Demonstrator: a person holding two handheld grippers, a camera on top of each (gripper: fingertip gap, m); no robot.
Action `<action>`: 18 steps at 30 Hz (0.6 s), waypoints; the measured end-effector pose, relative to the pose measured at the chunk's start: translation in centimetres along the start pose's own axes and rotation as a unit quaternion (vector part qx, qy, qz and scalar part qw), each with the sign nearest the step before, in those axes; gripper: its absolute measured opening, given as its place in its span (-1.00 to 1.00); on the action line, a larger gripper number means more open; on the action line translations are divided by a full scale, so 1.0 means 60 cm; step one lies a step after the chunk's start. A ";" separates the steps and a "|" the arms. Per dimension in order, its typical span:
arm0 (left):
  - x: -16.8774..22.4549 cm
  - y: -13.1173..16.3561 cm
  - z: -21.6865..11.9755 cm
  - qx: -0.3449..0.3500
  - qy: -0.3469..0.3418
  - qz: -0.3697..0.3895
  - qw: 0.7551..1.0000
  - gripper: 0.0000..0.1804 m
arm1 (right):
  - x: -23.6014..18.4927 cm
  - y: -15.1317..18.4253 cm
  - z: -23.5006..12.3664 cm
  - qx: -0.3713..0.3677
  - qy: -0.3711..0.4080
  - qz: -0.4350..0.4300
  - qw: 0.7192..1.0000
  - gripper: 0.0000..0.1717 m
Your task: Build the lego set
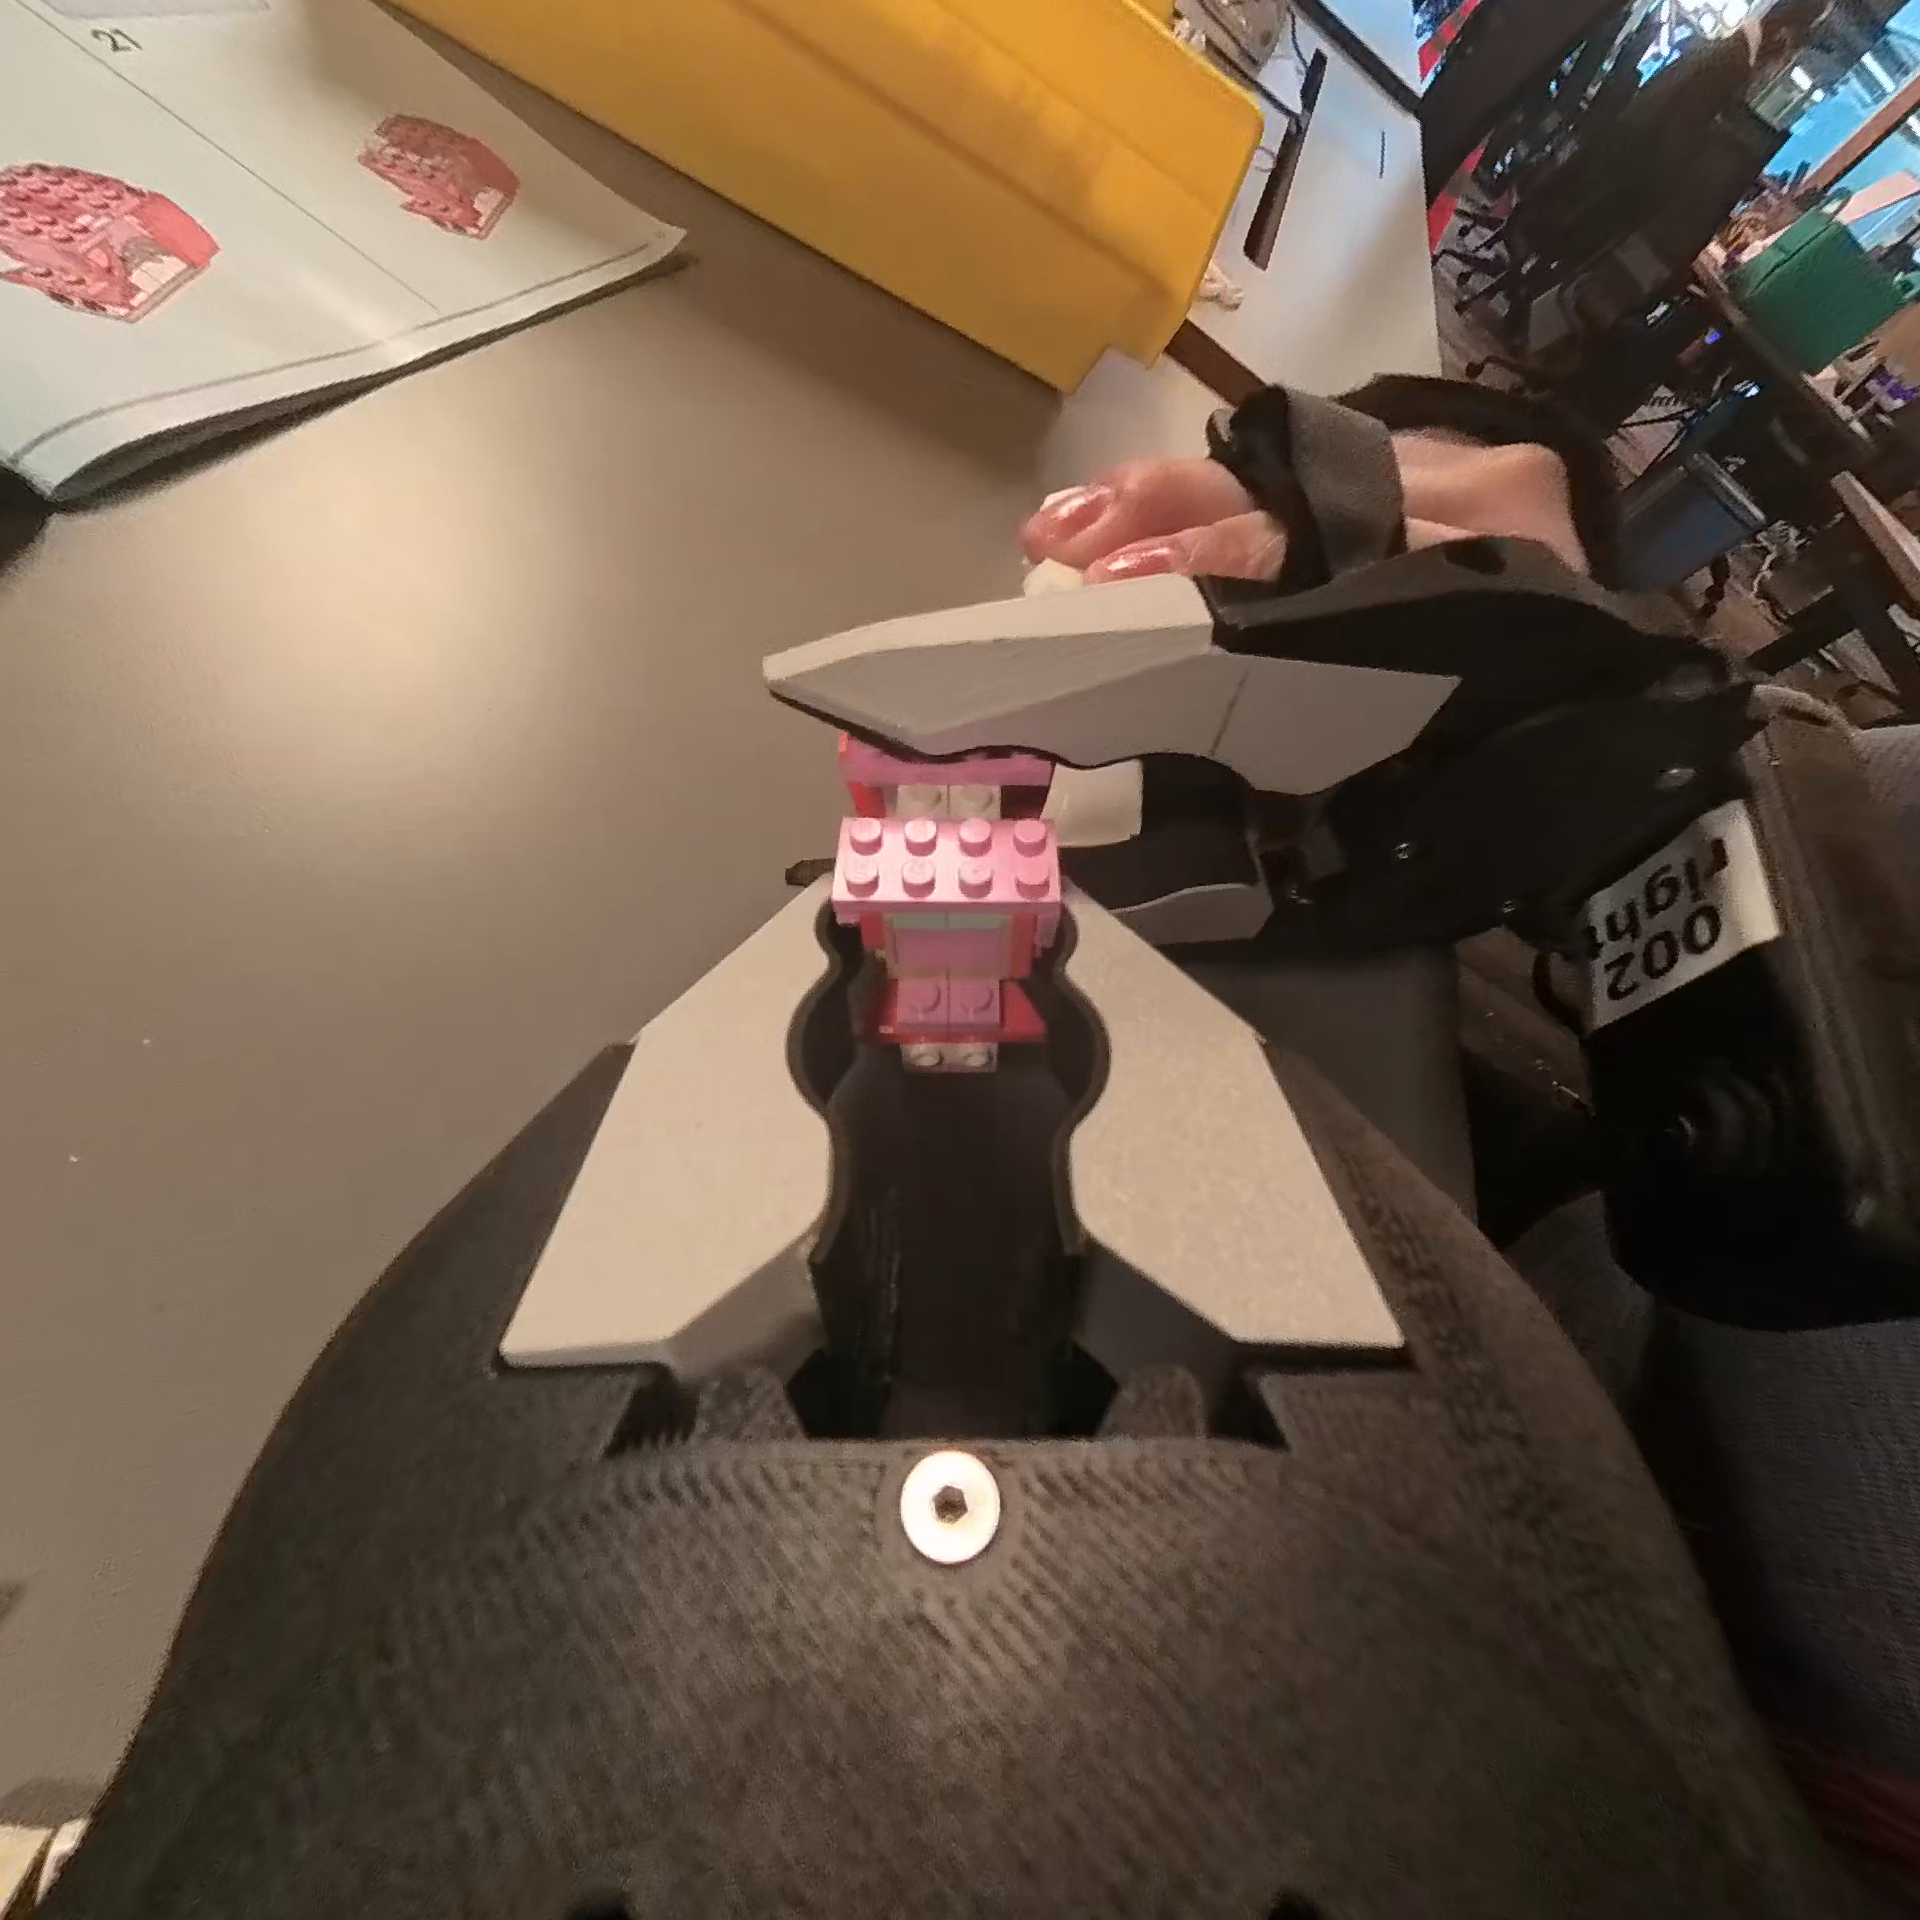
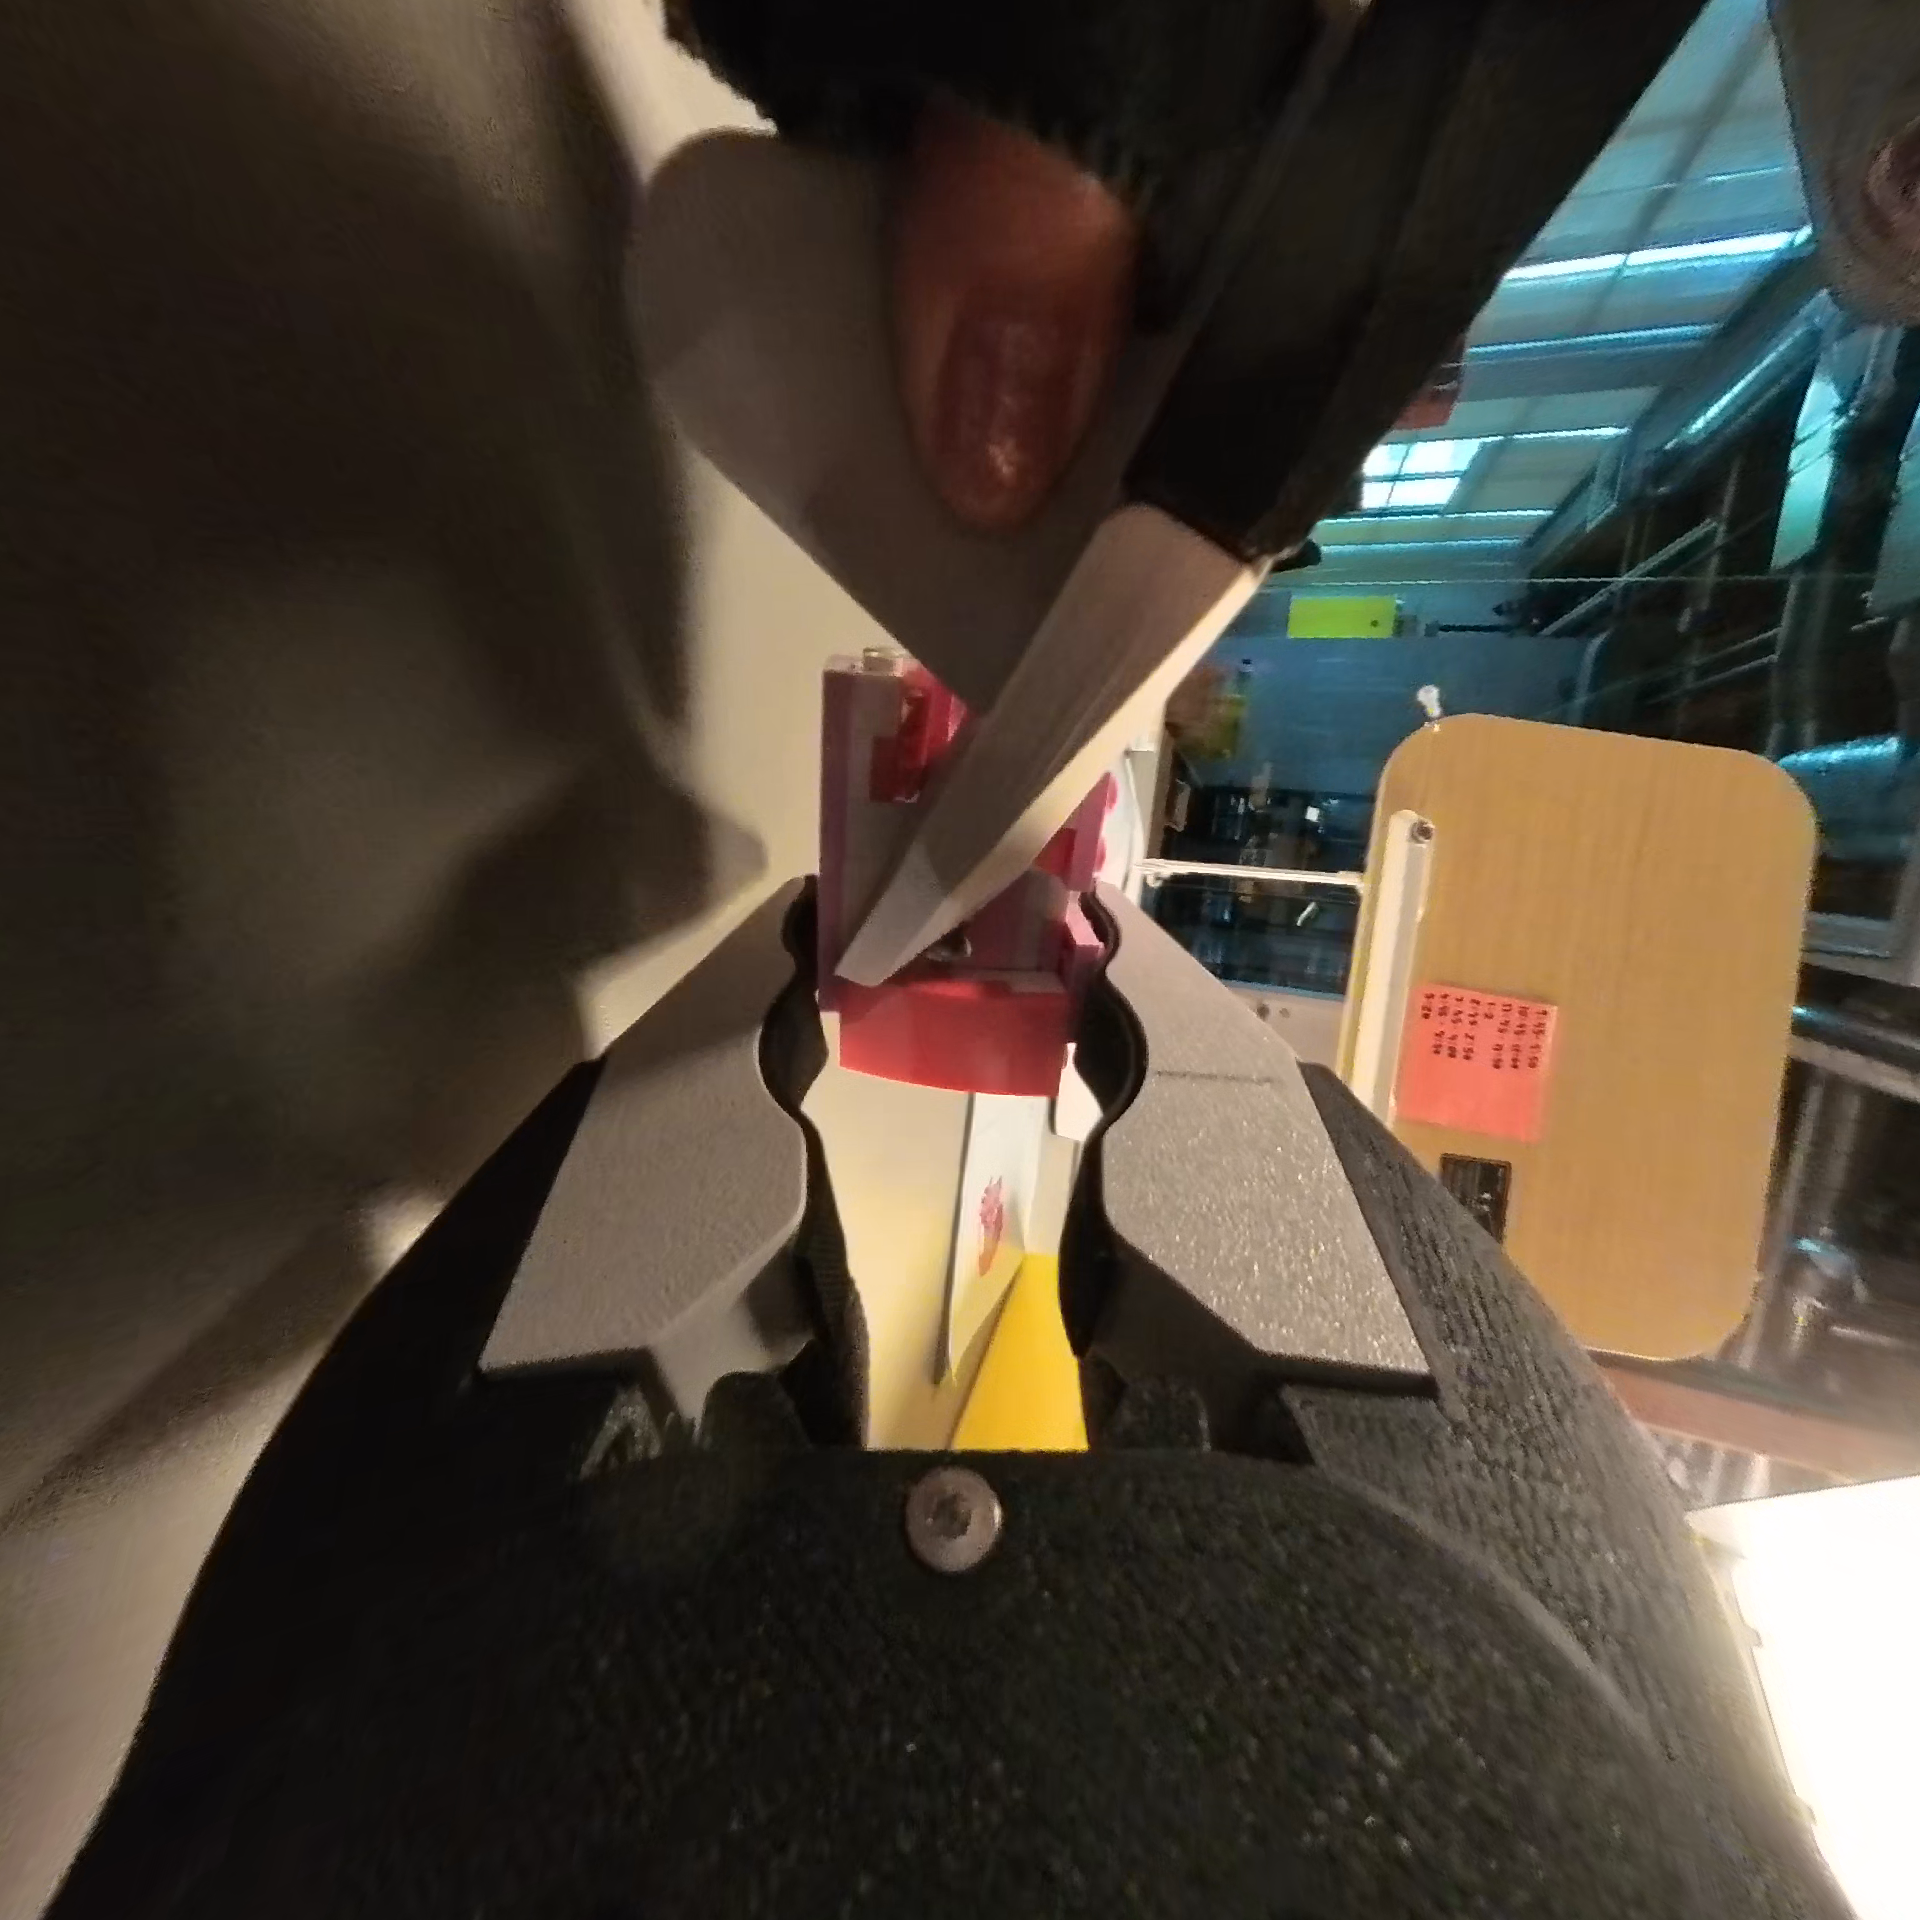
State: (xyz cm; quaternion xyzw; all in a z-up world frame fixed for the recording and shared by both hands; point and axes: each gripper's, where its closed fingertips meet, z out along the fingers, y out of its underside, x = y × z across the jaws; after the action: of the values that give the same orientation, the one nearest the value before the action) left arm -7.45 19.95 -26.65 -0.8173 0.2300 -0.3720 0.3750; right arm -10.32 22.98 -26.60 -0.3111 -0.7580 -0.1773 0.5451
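Between the two sets of tongs sits a small pink brick model [image 1: 951, 904], held up off the grey worktop [image 1: 364, 779]. The left tongs [image 1: 951, 966] grip its near end, with one grey finger pressed on each side of it. The right tongs [image 2: 951, 997] come in from the right side and are closed on the far end of the same model, one finger [image 1: 987, 681] lying flat across its top and the other [image 1: 1184, 909] below it. From the right tongs' own view, the dark pink base [image 2: 951, 1044] of the model fills the gap between the two black pads, and a finger of the left tongs [image 2: 1039, 790] cuts across the model on a slant. A hand [image 1: 1195, 525] in a black fingerless glove rests on top of the right tongs. To the left of the model the worktop is bare, with lots of open room. Farther back on the left lies a booklet [image 1: 260, 208] with pink pictures, its near edge lifted a little off the worktop. Behind it is a yellow bin [image 1: 935, 177], its corner close to the far edge of the worktop. On the right side there is little room, since the right tongs and the hand fill that space. Past the worktop edge are dark chairs and desks, too blurry to tell apart.
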 end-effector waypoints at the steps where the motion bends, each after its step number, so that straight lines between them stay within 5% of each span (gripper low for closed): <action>1: -0.001 0.002 0.001 -0.003 -0.002 0.001 1.000 -0.65 | -0.003 0.000 0.001 0.001 -0.005 0.003 1.000 -0.46; 7: -0.011 -0.001 -0.001 0.002 0.000 -0.013 1.000 -0.65 | -0.003 0.003 0.011 0.033 -0.013 0.099 0.994 -0.35; 11: -0.042 0.008 -0.009 -0.025 -0.067 0.046 0.996 -0.65 | 0.006 0.007 -0.014 0.121 -0.043 0.160 0.979 0.01; 18: -0.054 0.019 -0.008 -0.055 -0.071 0.057 0.994 -0.64 | 0.079 0.057 -0.049 0.246 -0.039 0.393 0.885 0.17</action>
State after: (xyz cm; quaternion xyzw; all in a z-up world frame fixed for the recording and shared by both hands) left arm -9.91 21.13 -28.76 -0.8467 0.2687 -0.2776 0.3659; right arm -6.91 25.04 -21.41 -0.4457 -0.6136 0.2555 0.5996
